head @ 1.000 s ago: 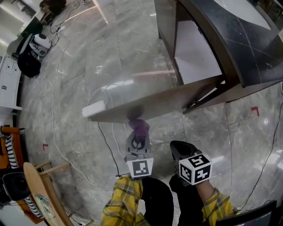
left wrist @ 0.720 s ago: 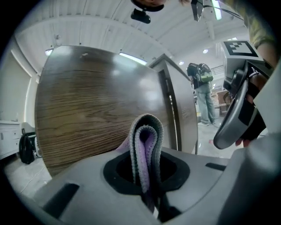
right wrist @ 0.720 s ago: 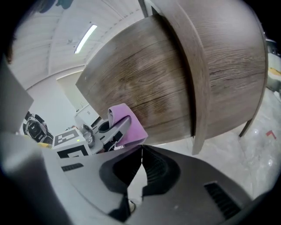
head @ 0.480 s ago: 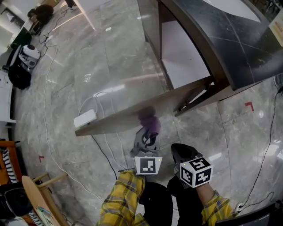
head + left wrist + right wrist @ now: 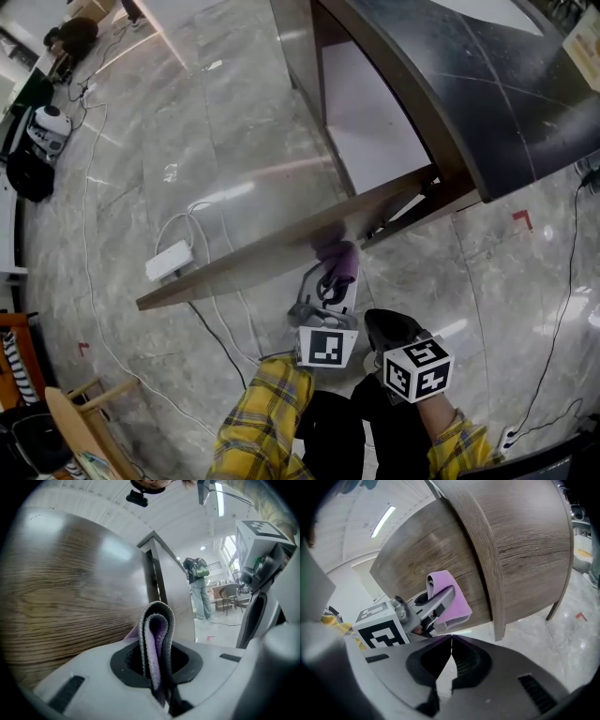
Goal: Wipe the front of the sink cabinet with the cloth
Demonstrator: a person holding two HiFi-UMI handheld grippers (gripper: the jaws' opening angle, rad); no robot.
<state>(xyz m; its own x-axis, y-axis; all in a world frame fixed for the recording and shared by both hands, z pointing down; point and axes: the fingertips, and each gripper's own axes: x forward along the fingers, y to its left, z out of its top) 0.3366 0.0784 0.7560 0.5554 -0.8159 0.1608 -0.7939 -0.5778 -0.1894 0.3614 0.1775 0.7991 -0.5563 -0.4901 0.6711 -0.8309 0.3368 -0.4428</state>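
Head view: the left tongs (image 5: 333, 281) had slid the cloth (image 5: 338, 258) along the door (image 5: 234, 265) toward its hinge, so wiping was progressing. Left gripper view: they gripped the folded cloth, pressed against the door. Right gripper view: the right tongs (image 5: 450, 660) were closed and empty.

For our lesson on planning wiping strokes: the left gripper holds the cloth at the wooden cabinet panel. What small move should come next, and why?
Probably slide the left gripper sideways along the wooden panel, keeping the purple cloth pressed to it. Its jaws are shut on the folded cloth, which appears to lie against the wood, with broad panel surface beside it.
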